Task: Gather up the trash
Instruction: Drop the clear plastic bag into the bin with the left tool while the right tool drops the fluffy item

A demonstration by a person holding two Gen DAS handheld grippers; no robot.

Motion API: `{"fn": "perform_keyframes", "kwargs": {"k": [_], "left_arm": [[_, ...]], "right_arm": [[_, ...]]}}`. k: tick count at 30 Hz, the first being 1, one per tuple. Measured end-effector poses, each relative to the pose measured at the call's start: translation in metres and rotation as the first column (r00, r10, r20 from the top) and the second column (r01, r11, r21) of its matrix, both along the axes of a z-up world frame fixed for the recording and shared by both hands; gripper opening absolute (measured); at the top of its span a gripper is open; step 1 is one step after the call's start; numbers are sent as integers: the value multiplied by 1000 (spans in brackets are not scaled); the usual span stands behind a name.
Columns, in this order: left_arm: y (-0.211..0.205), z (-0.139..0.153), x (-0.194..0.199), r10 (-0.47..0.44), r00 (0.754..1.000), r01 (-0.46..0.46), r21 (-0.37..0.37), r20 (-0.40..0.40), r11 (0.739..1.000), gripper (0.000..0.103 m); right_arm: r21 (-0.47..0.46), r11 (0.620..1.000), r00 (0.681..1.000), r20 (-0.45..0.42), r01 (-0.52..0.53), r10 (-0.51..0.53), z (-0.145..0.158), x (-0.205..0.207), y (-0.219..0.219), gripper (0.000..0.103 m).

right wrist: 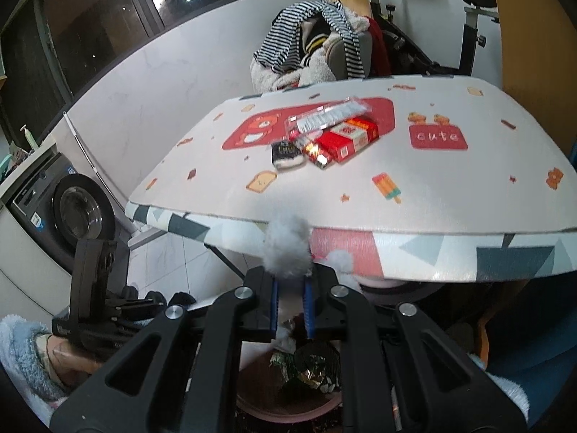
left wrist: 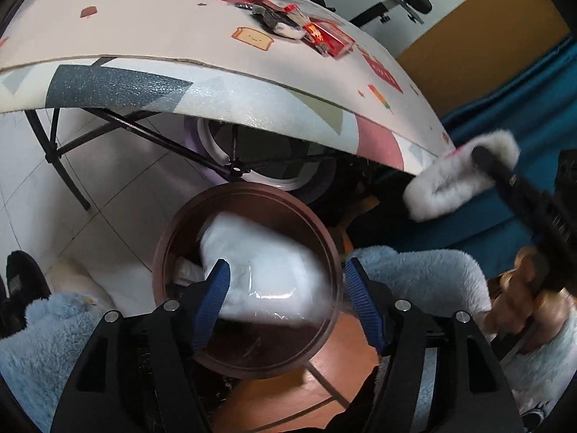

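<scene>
My left gripper (left wrist: 286,263) hangs open over a round brown bin (left wrist: 321,231) on the floor. A blurred white plastic wrapper (left wrist: 259,252) lies between its blue pads, above the bin's mouth, and the right pad stands apart from it. My right gripper (right wrist: 291,285) is shut on a white fluffy tuft (right wrist: 286,245), just in front of the table edge. In the left wrist view the tuft (left wrist: 450,187) sits at the right, above and beside the bin. Crumpled foil trash (right wrist: 313,368) lies inside the bin (right wrist: 288,411). More litter, red boxes (right wrist: 353,137) and packets, lies on the table.
The folding table (right wrist: 450,195) with a patterned mat overhangs the bin; its black legs (left wrist: 65,166) stand to the left. A washing machine (right wrist: 72,213) is at the left, a chair piled with clothes (right wrist: 310,47) behind. Fleece sleeves (left wrist: 425,270) flank the grippers.
</scene>
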State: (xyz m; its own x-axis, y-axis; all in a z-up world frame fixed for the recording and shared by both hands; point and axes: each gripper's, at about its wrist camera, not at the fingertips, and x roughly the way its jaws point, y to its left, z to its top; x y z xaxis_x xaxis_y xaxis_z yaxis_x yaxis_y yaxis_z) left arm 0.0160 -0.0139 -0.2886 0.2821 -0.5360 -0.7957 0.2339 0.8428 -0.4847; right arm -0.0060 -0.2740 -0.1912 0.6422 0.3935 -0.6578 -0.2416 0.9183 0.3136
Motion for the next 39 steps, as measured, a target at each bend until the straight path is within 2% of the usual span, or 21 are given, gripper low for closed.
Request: {"fn": "perform_keyframes", "kwargs": {"k": [4,7,9,14,17,19,22,29,32,33,34,35,37,39], "left_arm": [[2,12,-3,21,998,-23,38,56,999,65],[8,27,-10,74,989,-84,71,127,994,71],[13,37,-17,119,978,-135,83,170,987,78],[27,52,-35,240,937,-274,110,253,955,90],[31,49,-42,283,922,-329,147,264,933,91],[30,47,-44,281,921,-336,184,271,924,91],[26,40,-43,267,929,-323,209,255,923,91],[23,37,-44,249,932,-311,227,263,923,91],[26,36,-45,263,929,-323,225,260,919,91],[26,36,-45,266,929,-326,225,259,918,91],[28,36,-44,273,927,-332,225,256,916,91],[29,35,-44,277,927,-335,224,255,915,91],[30,35,-44,285,925,-343,224,253,912,91],[31,35,-44,289,924,-346,225,252,911,91]], "right_arm": [[3,1000,999,-35,-6,6,-14,0,5,14],[1,1000,998,-64,-23,23,-28,-1,13,14],[-1,999,995,-95,-32,32,-41,1,19,14],[-24,998,986,-156,-59,55,-69,1,31,15],[-26,998,981,-184,-65,59,-87,-3,33,15],[-59,995,976,-210,-78,64,-101,-6,37,15],[-83,992,969,-236,-97,76,-110,-4,43,15],[-127,981,967,-228,-148,117,-115,-7,56,16],[-140,979,970,-215,-149,117,-112,-8,58,28],[-140,979,970,-213,-150,118,-112,-8,60,41],[-142,979,971,-211,-148,117,-112,-8,60,63],[-154,978,973,-203,-140,107,-111,-8,60,72],[-163,978,977,-189,-128,97,-109,-9,60,88],[-166,979,978,-189,-119,87,-109,-8,58,95]]}}
